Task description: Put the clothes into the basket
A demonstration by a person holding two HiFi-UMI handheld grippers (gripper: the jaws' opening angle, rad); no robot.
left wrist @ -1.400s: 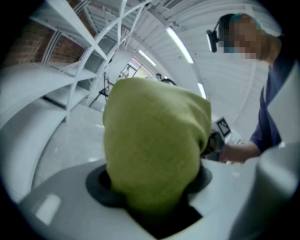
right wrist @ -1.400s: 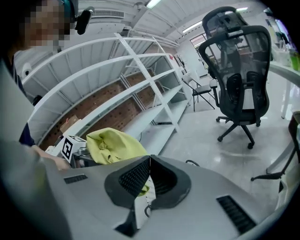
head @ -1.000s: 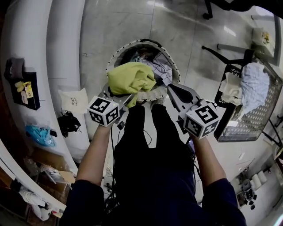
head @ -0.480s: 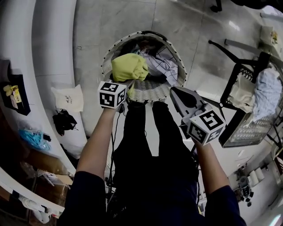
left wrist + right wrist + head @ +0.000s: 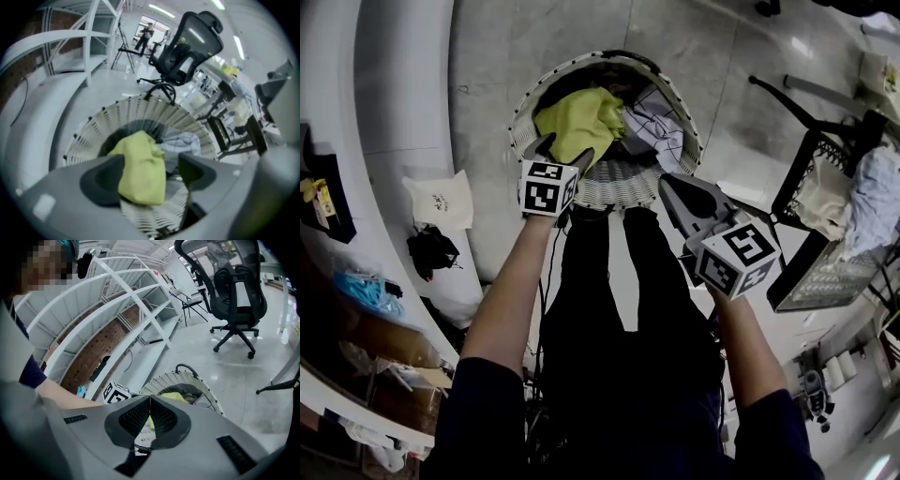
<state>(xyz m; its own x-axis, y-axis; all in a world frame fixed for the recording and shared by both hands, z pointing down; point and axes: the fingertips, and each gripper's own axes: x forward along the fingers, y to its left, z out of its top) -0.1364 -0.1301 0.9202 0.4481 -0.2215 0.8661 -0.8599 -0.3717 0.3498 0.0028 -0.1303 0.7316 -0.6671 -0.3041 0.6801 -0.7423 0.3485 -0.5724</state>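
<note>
The white slatted basket stands on the floor in front of the person's legs. A yellow garment droops into it, on top of a pale checked garment. My left gripper points down over the near rim. Its jaws are opening with the yellow garment still between them, against the left jaw and clear of the right one. My right gripper hovers at the basket's right side, shut and empty.
A black wire cart with white and pale blue clothes stands at the right. A black office chair is beyond the basket. Curved white shelving runs along the left, with a white bag at its foot.
My left gripper came down to the basket with the yellow garment, which now sags into it, and the jaws have spread. My right gripper sank a little.
</note>
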